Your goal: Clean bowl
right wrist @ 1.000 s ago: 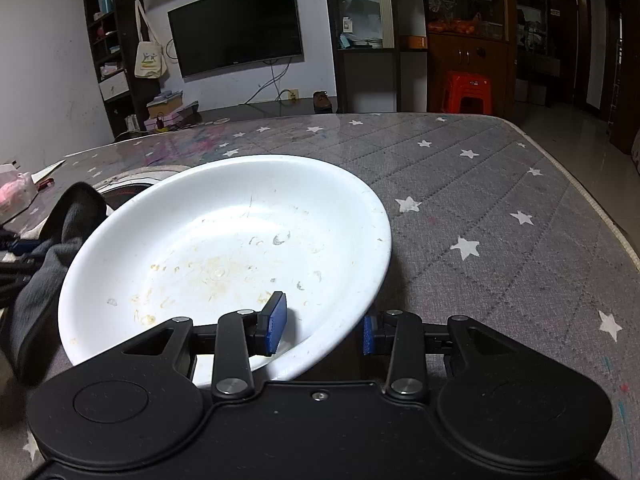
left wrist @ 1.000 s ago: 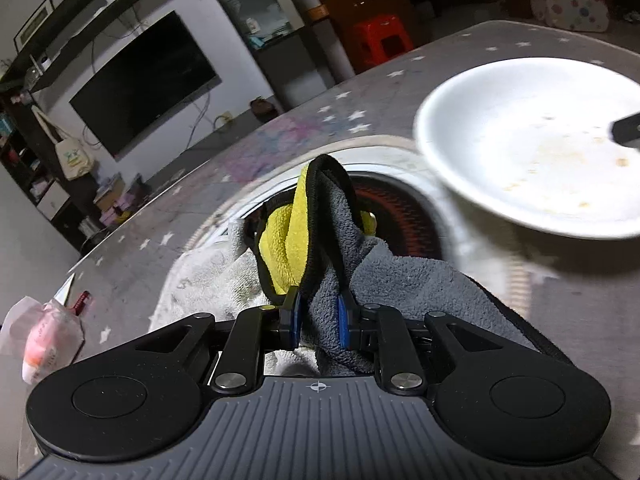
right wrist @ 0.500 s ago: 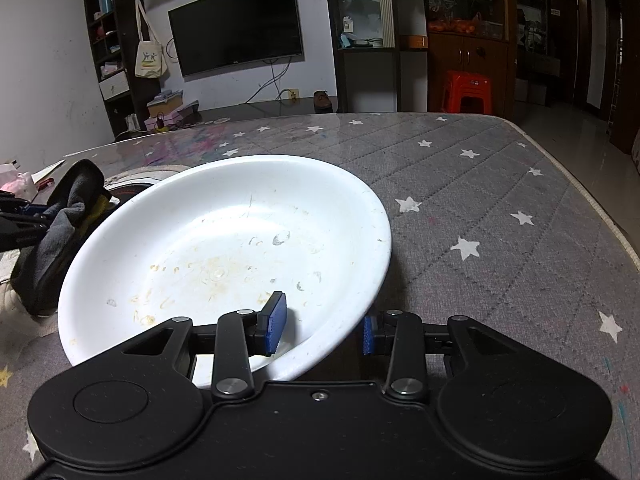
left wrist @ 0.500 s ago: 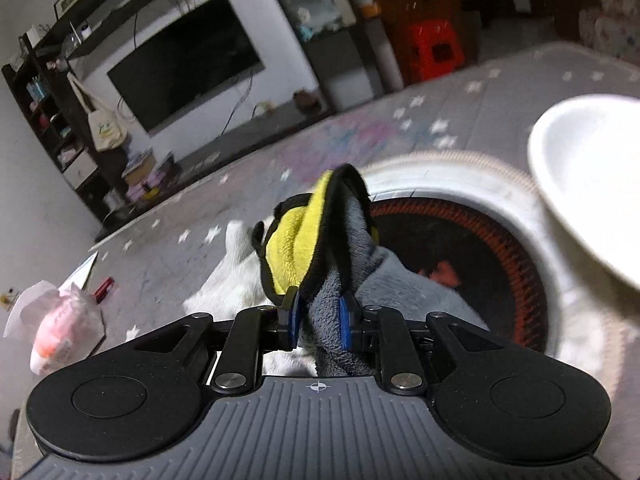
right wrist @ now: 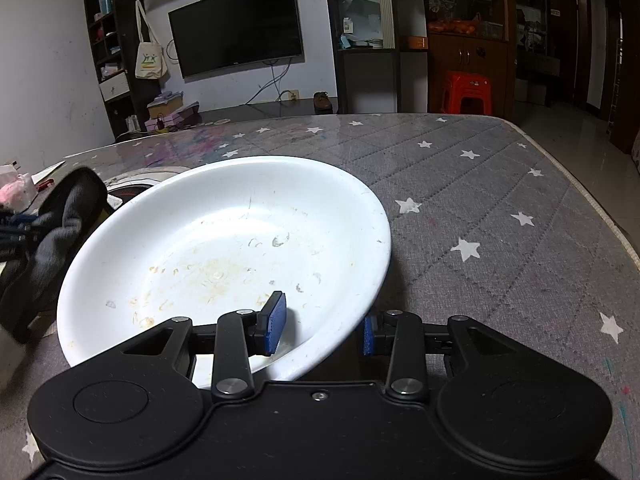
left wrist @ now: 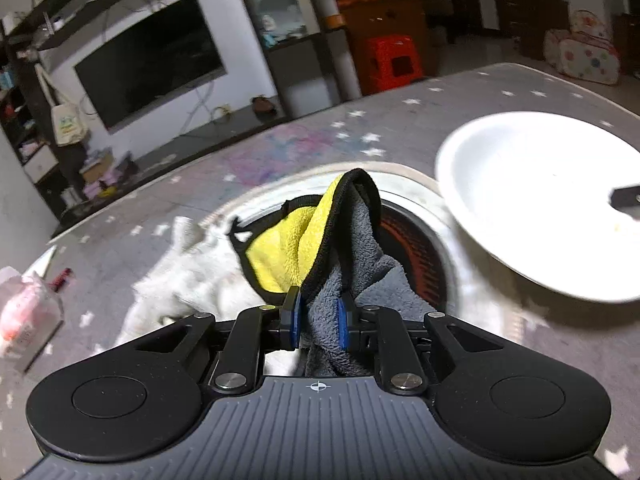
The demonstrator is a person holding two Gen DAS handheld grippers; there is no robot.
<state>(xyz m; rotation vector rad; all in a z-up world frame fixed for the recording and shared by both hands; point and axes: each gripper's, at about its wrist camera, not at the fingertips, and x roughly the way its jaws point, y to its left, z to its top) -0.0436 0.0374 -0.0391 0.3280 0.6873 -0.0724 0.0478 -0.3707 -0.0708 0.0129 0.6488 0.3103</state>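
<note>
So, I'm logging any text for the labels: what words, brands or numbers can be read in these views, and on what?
Nothing here is readable.
White tote bag hanging on the dark shelf: a colourful print with lettering below, too small to read.
Black wall television: a small mark on its lower bezel, too small to read.
White bowl, grey-and-yellow cloth, both grippers: no text.

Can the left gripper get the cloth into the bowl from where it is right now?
Probably yes. The left gripper holds the cloth just beside the bowl, nothing lies between them, and the right gripper grips only the near rim, leaving the soiled middle open.
</note>
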